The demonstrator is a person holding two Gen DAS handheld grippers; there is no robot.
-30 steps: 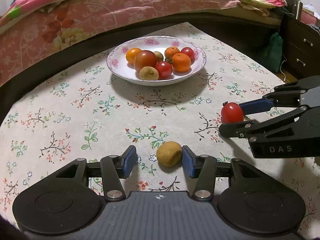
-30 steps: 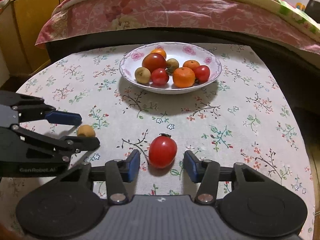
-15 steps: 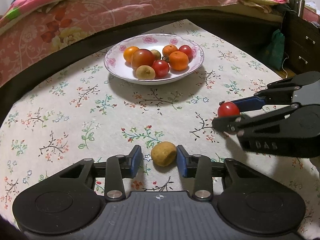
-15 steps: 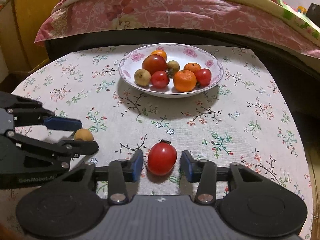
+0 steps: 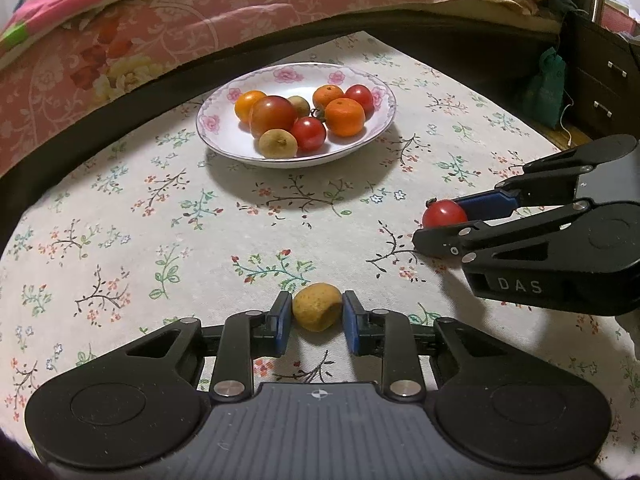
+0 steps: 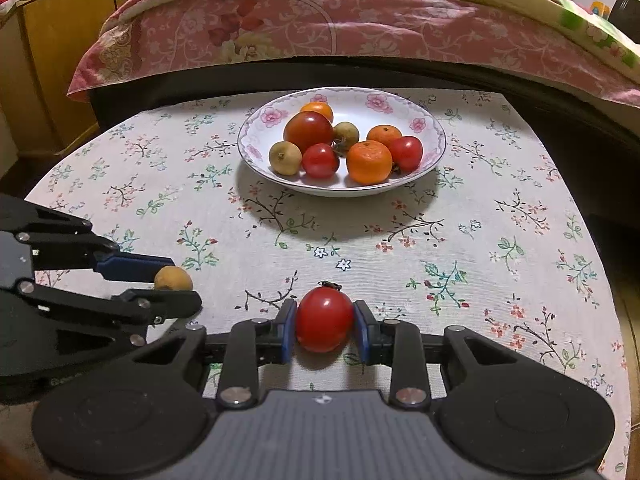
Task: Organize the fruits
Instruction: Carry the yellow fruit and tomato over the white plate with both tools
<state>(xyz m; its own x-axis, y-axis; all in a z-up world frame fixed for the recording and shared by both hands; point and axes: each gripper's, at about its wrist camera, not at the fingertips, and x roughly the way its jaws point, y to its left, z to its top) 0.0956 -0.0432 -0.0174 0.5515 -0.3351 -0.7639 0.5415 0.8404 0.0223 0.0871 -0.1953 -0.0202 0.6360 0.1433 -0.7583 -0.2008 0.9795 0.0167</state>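
1. Left gripper (image 5: 317, 322): blue pads pressed on both sides of the small yellow-brown fruit (image 5: 317, 306), which sits on the flowered tablecloth (image 5: 120, 240), near edge, left of centre. Grasping it, not lifted.
2. Right gripper (image 6: 325, 330): pads clamped on the red tomato (image 6: 324, 319), stem pointing away from me, also down on the cloth at the near edge. Grasped.
3. Why like this, my read: these two are the last loose pieces, each gripper takes the one on its own side, so both can go to the bowl (image 6: 434, 160) in one trip.
4. The bowl is at the far centre of the table and already holds tomatoes, oranges and two small brownish fruits. Free space looks to be at its near-right rim and far side.
5. Both grippers angle down at the cloth, so the pads straddle the fruit at its widest part. That is sensible for round things that roll.
6. Versus a second ago: both jaws stood wide with clear gaps beside each fruit; they have just been closing and now sit on it. Fruit and bowl have not shifted on the cloth.
7. Risk: the tomato is soft, so I'd keep the squeeze light when lifting.
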